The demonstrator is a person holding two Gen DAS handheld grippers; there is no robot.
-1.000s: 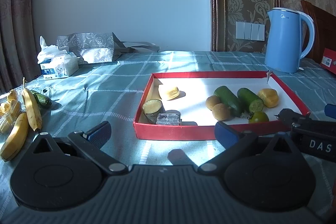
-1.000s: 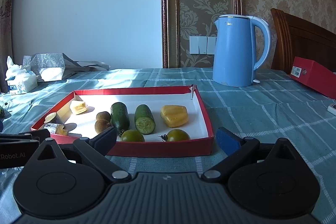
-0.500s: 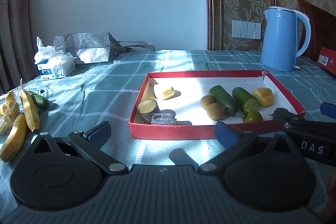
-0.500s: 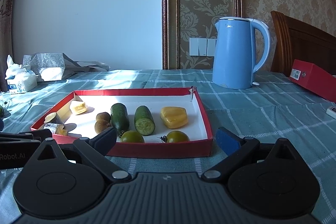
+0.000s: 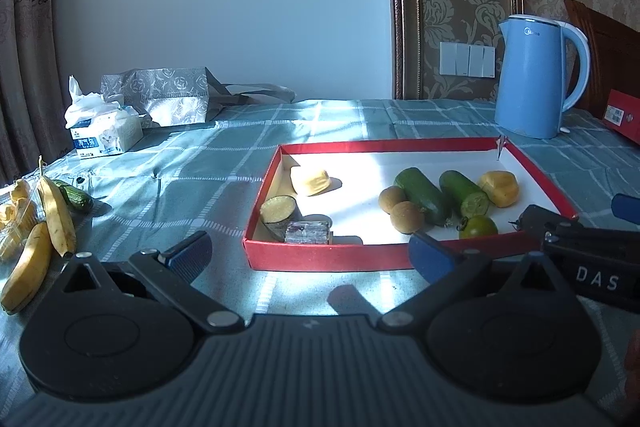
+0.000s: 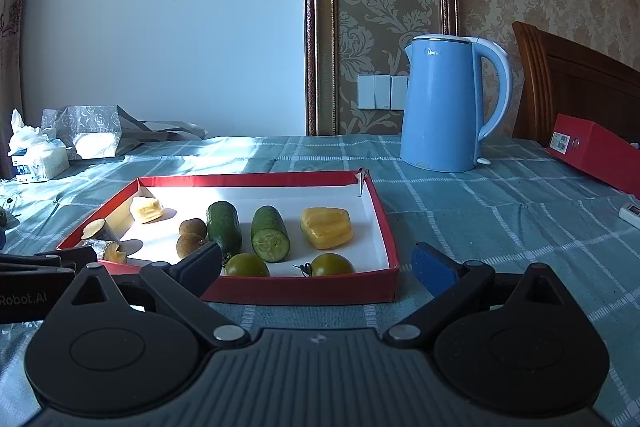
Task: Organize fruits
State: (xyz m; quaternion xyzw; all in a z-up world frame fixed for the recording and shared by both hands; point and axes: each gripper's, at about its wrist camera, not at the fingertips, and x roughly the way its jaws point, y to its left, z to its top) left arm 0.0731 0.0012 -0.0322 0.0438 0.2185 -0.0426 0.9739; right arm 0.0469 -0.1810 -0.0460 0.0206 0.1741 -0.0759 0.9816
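A red-rimmed tray (image 5: pixel 360 259) (image 6: pixel 300 291) sits on the checked cloth. It holds two cucumber pieces (image 6: pixel 223 227) (image 6: pixel 270 237), a yellow pepper-like piece (image 6: pixel 326 227), two kiwis (image 6: pixel 192 227), two green tomatoes (image 6: pixel 247 265) (image 6: pixel 332 264), a pale yellow chunk (image 5: pixel 310 181), a cut dark-skinned slice (image 5: pixel 278 209) and a foil-wrapped piece (image 5: pixel 308 231). Bananas (image 5: pixel 56 211) and a small cucumber (image 5: pixel 76 197) lie on the cloth far left. My left gripper (image 5: pixel 310 255) is open before the tray's front wall. My right gripper (image 6: pixel 319 261) is open at the tray's front right corner. Neither holds anything.
A blue kettle (image 6: pixel 444 107) stands behind the tray on the right. A tissue box (image 5: pixel 106 137) and a silver gift bag (image 5: pixel 160 99) are at the back left. A red box (image 6: pixel 592 151), a white remote (image 6: pixel 630 215) and a wooden chair back (image 6: pixel 572 79) are on the right.
The left wrist view has drifted a little, so the tray and kettle sit slightly further left. The right view is almost unchanged. Both grippers stay open and nothing was picked up.
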